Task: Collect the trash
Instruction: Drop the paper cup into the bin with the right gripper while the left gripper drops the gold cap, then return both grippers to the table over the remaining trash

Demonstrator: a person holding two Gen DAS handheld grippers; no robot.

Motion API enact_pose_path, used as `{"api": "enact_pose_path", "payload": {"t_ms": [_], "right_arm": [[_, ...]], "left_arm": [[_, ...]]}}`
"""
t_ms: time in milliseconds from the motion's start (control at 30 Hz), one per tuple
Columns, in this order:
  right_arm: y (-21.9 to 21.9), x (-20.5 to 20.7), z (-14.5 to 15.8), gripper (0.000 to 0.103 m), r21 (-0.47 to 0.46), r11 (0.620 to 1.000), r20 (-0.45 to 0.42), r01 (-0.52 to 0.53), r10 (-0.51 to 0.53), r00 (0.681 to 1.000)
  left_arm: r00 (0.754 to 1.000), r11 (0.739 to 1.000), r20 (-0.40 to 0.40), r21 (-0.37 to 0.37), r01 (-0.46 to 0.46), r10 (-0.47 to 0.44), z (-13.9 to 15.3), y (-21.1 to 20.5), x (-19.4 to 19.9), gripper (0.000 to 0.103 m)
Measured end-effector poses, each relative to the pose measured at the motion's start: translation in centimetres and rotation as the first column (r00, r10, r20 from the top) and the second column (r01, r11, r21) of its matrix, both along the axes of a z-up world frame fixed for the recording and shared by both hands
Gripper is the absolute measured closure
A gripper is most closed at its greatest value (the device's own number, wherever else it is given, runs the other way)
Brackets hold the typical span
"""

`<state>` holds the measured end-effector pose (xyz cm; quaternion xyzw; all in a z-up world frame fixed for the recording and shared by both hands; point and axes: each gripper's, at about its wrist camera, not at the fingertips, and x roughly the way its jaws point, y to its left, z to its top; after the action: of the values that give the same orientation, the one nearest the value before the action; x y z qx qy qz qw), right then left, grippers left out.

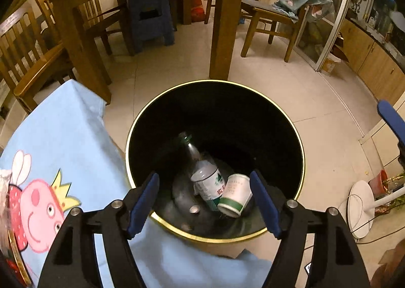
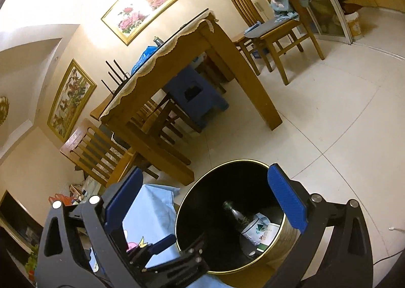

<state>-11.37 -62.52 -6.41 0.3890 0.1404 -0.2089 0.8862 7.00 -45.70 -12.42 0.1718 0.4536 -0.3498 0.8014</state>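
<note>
A round black trash bin with a gold rim (image 1: 152,116) stands on the tiled floor beside a blue-clothed table. Inside lie a glass bottle with a white-green label (image 1: 202,174), a paper cup with a green band (image 1: 235,194) and a small metal cap (image 1: 195,209). My left gripper (image 1: 205,202) is open and empty, right above the bin's near rim. My right gripper (image 2: 205,202) is open and empty, higher up, looking down at the bin (image 2: 215,174); the bottle (image 2: 243,222) shows inside. The left gripper (image 2: 162,257) is at its lower edge.
A light blue cartoon-pig tablecloth (image 1: 63,149) covers the table to the bin's left. A wooden dining table (image 1: 222,35) with chairs and a blue stool (image 1: 152,15) stands behind the bin. A white fan base (image 1: 359,207) and cord lie on the floor at right.
</note>
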Motion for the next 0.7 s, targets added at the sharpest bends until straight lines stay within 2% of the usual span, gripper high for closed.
{"api": "enact_pose_path", "payload": {"t_ms": [167, 300, 367, 567, 700], "right_arm": [[0.9, 1.0, -0.1, 0.006, -0.038, 0.999, -0.045, -0.001, -0.001, 0.999], [2.3, 2.4, -0.4, 0.006, -0.091, 0.996, -0.106, -0.012, 0.002, 0.994], [3.0, 3.2, -0.5, 0.006, -0.116, 0.993, -0.134, -0.024, 0.008, 0.991], [6.0, 5.7, -0.7, 0.006, -0.207, 0.976, -0.218, -0.068, 0.022, 0.976], [8.2, 7.4, -1.1, 0.006, -0.251, 0.963, -0.266, -0.093, 0.024, 0.964]], "left_arm": [[0.999, 1.0, 0.034, 0.018, -0.024, 0.023, 1.1, 3.3, -1.6, 0.025], [0.995, 0.998, 0.081, 0.019, -0.065, 0.063, 2.4, 6.8, -2.8, 0.015], [0.989, 0.994, 0.11, 0.028, -0.103, 0.1, 2.9, 8.8, -3.4, 0.006], [0.956, 0.972, 0.195, 0.038, -0.232, 0.22, 4.6, 15.4, -4.2, 0.007], [0.913, 0.943, 0.256, 0.009, -0.332, 0.319, 5.9, 20.6, -4.7, 0.007]]}}
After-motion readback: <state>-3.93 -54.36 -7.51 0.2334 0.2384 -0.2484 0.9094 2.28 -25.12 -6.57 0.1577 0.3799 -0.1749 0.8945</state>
